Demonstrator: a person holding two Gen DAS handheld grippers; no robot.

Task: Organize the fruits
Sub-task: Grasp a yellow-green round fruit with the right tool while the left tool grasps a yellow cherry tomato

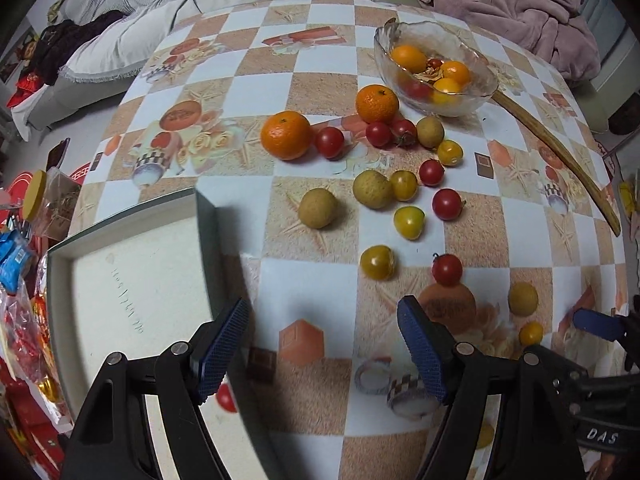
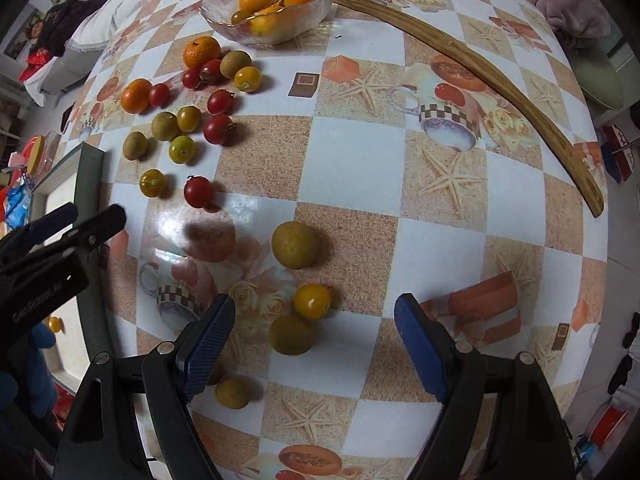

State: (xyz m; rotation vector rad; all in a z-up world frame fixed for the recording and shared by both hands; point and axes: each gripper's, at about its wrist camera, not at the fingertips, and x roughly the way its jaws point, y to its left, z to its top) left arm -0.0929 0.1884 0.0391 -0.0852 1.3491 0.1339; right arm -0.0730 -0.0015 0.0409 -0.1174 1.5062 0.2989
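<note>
Two letters-and-a-bit, "DAS", are all I can read, on the right tongs' (image 2: 314,344) body. Both tongs gape, gripping nothing; left tongs (image 1: 322,344) hover beside the tray (image 1: 208,216), fruits (image 1: 378,190) scattered beyond on the worktop (image 1: 256,92), near the glass bowl (image 1: 476,100).

Two loose mandarins (image 1: 286,135) (image 1: 377,103), one glass bowl (image 1: 460,106), one tray (image 1: 208,232), one wooden stick (image 1: 560,160)

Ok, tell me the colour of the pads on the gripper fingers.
Blue, with a fine mesh texture, on black fingers; clearest in the right wrist view.
</note>
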